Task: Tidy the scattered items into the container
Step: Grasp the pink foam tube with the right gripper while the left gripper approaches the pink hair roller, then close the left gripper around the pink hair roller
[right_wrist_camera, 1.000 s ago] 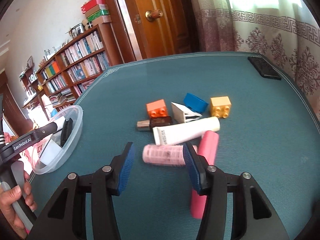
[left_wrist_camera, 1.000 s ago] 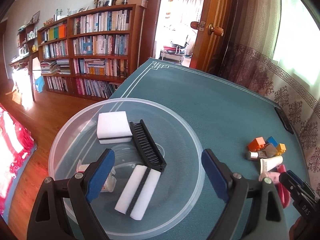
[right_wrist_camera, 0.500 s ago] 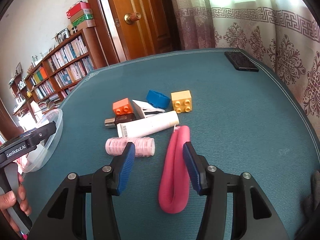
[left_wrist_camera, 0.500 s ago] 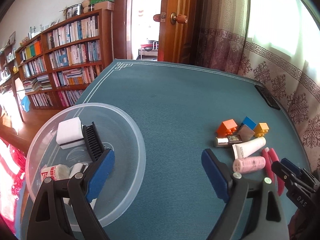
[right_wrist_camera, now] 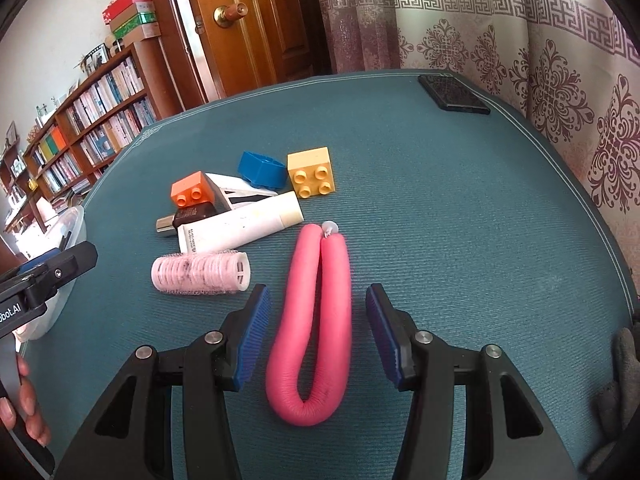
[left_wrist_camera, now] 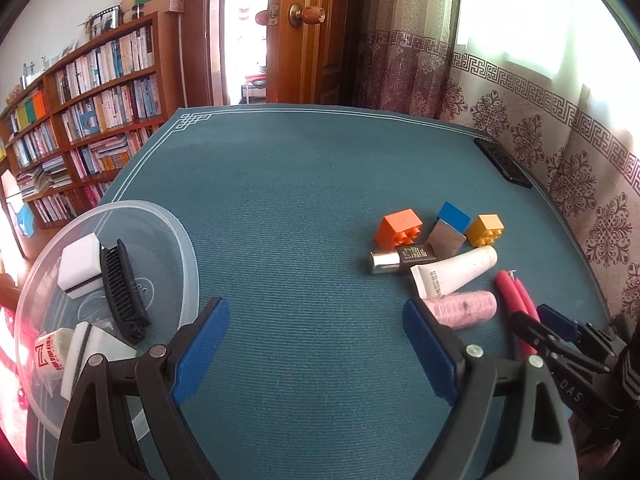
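Two blue-padded fingers of the right gripper (right_wrist_camera: 318,332) stand spread wide, one on each side of the folded pink foam roller (right_wrist_camera: 316,320), which lies on the teal table (right_wrist_camera: 460,208) between them, touched by neither. Just beyond to the left lies the pink hair curler (right_wrist_camera: 200,274), then the white tube (right_wrist_camera: 240,228), a small dark bottle (right_wrist_camera: 184,216) half hidden under it, the orange brick (right_wrist_camera: 192,194), a blue cap (right_wrist_camera: 262,170) and the yellow brick (right_wrist_camera: 312,172). A black phone (right_wrist_camera: 454,94) sits near the far edge.

The left gripper (left_wrist_camera: 316,344) is likewise spread, holding nothing, over bare cloth between the pile and the clear bowl (left_wrist_camera: 188,248). In the bowl lie a black comb (left_wrist_camera: 122,284), a white sponge (left_wrist_camera: 80,260), a second sponge (left_wrist_camera: 86,352) partly hidden behind the left finger, and a small labelled bottle (left_wrist_camera: 50,354) cut off near the frame's edge.
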A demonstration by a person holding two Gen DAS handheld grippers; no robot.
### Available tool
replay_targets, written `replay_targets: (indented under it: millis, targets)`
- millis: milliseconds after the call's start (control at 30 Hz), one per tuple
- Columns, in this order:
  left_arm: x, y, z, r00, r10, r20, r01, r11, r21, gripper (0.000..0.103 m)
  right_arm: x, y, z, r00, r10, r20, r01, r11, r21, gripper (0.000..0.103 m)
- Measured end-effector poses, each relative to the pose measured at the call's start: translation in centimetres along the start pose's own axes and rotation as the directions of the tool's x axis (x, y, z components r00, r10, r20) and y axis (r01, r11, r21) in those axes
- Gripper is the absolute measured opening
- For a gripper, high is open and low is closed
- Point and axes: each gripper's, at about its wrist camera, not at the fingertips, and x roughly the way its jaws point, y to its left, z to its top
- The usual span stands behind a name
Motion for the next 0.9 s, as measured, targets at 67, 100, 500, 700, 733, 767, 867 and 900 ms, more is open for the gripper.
replay_targets:
  millis: [67, 100, 500, 700, 733, 767, 867, 900]
  targets:
    - [0.2, -0.3, 0.0, 1.000, -0.013, -0.008, 0.013, 1.000, -0.004, 0.091, 0.4, -0.3, 0.0, 1.000, 0.003, -0.016, -0.003, 1.000, 0.007, 0.053]
    - [0.2, -0.4, 0.0, 1.000, -0.021, -0.012, 0.021, 1.000, -0.006, 0.091, 0.5, -0.4, 0.0, 1.000, 0.004, -0.017, -0.004, 1.000, 0.005, 0.053]
    - [0.7, -4.0, -0.2, 0.996, -0.073, -0.047, 0.075, 0.996, 0.044, 0.091, 0.0, -1.3, 0.0, 1.000, 0.006, -0.002, -0.006, 1.000, -0.002, 0.036]
    - [1.7, -6.2, -0.2, 0.987, -0.131, -0.090, 0.137, 0.988, 0.065, 0.091, -0.6, -3.0, -0.2, 1.000, -0.005, 0.008, 0.004, 0.999, 0.032, 0.036]
    - [2.0, -6.5, -0.1, 0.986, -0.138, -0.098, 0.145, 0.987, 0.065, 0.091, -0.7, -3.3, -0.3, 1.000, -0.004, 0.007, 0.004, 0.999, 0.038, 0.036]
    - [2.4, -6.9, -0.1, 0.984, -0.141, -0.106, 0.149, 0.987, 0.065, 0.091, -0.7, -3.5, -0.4, 1.000, -0.001, 0.006, 0.001, 0.999, 0.045, 0.036]
    - [3.2, -7.6, -0.1, 0.983, -0.136, -0.126, 0.145, 0.988, 0.062, 0.091, -0.9, -4.1, -0.5, 1.000, 0.015, 0.009, -0.016, 0.998, 0.058, 0.037]
    - [3.5, -7.9, -0.1, 0.982, -0.132, -0.132, 0.140, 0.988, 0.060, 0.091, -0.9, -4.2, -0.5, 1.000, 0.017, 0.010, -0.017, 0.998, 0.058, 0.037]
